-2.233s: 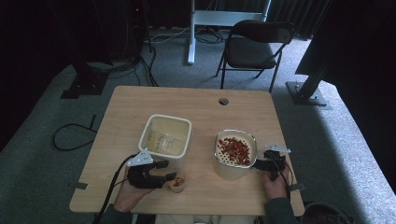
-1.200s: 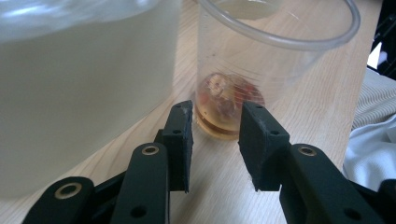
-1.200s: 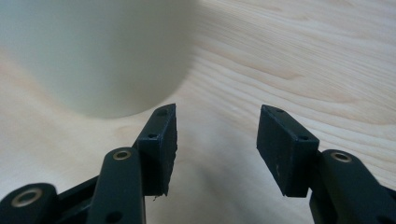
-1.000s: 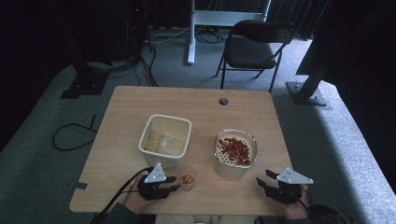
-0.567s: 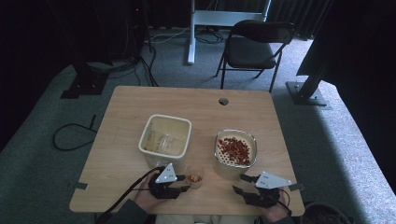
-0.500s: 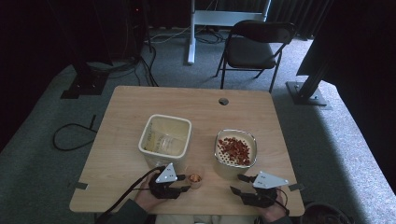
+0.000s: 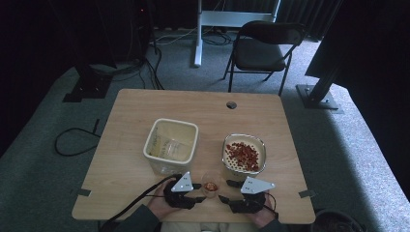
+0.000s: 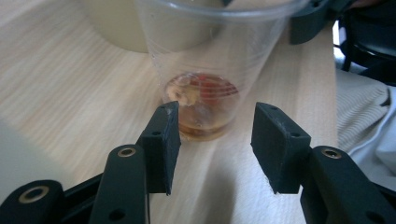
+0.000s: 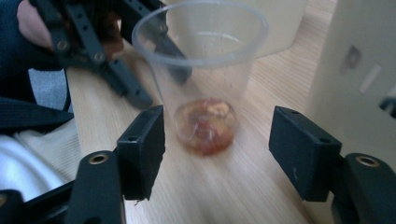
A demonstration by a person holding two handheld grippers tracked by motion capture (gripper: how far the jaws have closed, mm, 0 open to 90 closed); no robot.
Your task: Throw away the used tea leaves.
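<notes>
A clear plastic cup [image 7: 210, 185] with a little red and pale food at its bottom stands near the table's front edge. My left gripper [image 7: 197, 192] sits just left of it, open. In the left gripper view the cup [image 8: 205, 70] stands just past the parted jaws of that gripper [image 8: 215, 144], untouched. My right gripper [image 7: 224, 198] comes in from the cup's right, also open. Seen from the right gripper view, the cup [image 9: 205, 79] stands beyond the wide gap of this gripper [image 9: 217, 149], with the left gripper [image 9: 93, 51] behind it.
A cream square tub [image 7: 171, 145] with clear plastic inside stands behind the cup. A white perforated bowl [image 7: 231, 145] of red pieces stands at the right, close to my right gripper. A chair [image 7: 263, 50] stands beyond the table [image 7: 121, 116].
The cup and my left gripper have shifted right along the front edge. My right gripper has left the bowl's side, come to the front edge and moved left toward the cup.
</notes>
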